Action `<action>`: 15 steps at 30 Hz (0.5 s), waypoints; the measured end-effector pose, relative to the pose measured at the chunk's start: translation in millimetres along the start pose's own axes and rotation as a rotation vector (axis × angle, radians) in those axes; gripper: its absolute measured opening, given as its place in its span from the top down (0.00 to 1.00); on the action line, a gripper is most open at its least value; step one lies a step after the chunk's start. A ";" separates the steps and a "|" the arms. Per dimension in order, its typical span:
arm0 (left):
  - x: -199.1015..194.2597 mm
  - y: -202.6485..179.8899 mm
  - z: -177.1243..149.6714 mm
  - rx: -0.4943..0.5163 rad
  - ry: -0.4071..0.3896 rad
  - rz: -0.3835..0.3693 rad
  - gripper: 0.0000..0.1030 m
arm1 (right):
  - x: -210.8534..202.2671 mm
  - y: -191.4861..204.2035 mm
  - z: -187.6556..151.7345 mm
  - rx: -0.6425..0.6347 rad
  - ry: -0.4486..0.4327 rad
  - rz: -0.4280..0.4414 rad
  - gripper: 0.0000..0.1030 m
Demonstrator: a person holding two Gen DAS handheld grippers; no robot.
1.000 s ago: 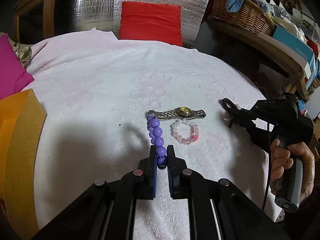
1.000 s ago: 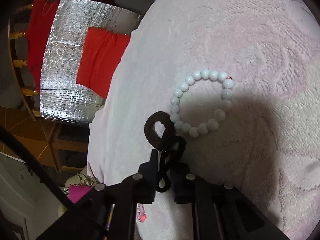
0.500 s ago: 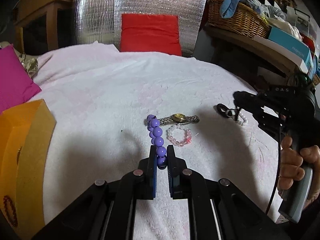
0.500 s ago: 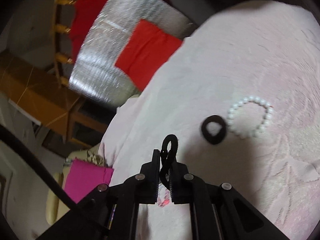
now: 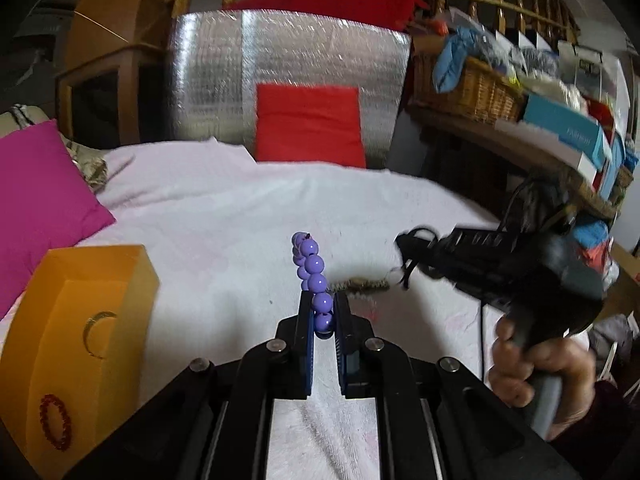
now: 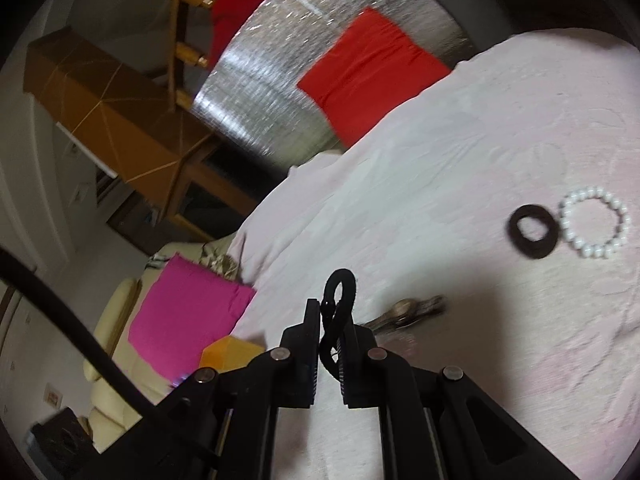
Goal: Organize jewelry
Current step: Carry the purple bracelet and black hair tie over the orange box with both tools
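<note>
Pinching a purple bead bracelet point(image 5: 315, 280) near its lower end, the left claw point(image 5: 323, 322) is closed on one or two beads, and the rest of the strand stands up toward twelve o'clock, clear of the bed point(image 5: 224, 232). Smooth, round and hard, those beads should weigh little but could roll out from between flat pads; a grip across the cord between two beads would probably hold better. At eight o'clock from that claw sits the orange box point(image 5: 80, 344), with a red bead bracelet point(image 5: 54, 426) and a thin bangle point(image 5: 98, 334) already inside.

The right claw point(image 6: 331, 322) is clamped on a black hair tie point(image 6: 338, 308), soft and limp, forgiving wherever it is taken. At two o'clock from it lie a dark scrunchie point(image 6: 534, 232) and a white bead bracelet point(image 6: 594, 222), just beside each other. The blurred metal thing nearer by, at three o'clock, may be a watch point(image 6: 408, 310).
</note>
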State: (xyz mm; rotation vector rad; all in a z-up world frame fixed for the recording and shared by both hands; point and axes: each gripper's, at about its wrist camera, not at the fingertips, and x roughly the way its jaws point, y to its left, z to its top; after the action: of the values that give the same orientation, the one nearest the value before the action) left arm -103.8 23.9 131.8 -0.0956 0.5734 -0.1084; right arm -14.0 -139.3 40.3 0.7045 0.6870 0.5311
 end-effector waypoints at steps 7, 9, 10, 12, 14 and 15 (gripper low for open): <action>-42.7 30.2 4.5 -0.078 -0.076 0.063 0.91 | 15.2 39.8 -17.6 -0.091 0.069 0.101 0.91; -51.4 45.1 3.7 -0.108 -0.085 0.094 0.91 | 20.9 53.3 -26.0 -0.112 0.091 0.128 0.91; -54.7 54.1 4.8 -0.120 -0.089 0.108 0.91 | 24.0 60.0 -30.3 -0.122 0.103 0.139 0.91; -59.9 71.7 5.8 -0.146 -0.095 0.142 0.91 | 30.8 73.5 -40.2 -0.134 0.135 0.164 0.91; -66.3 94.5 5.5 -0.182 -0.096 0.189 0.91 | 35.8 88.3 -51.6 -0.156 0.162 0.185 0.91; -68.1 104.2 5.0 -0.190 -0.093 0.213 0.91 | 38.0 93.8 -55.7 -0.163 0.171 0.193 0.91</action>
State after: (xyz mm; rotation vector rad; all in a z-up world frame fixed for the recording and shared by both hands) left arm -150.1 136.1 159.9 -0.2218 0.4968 0.1574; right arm -48.7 -31.5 62.9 0.5789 0.7295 0.8233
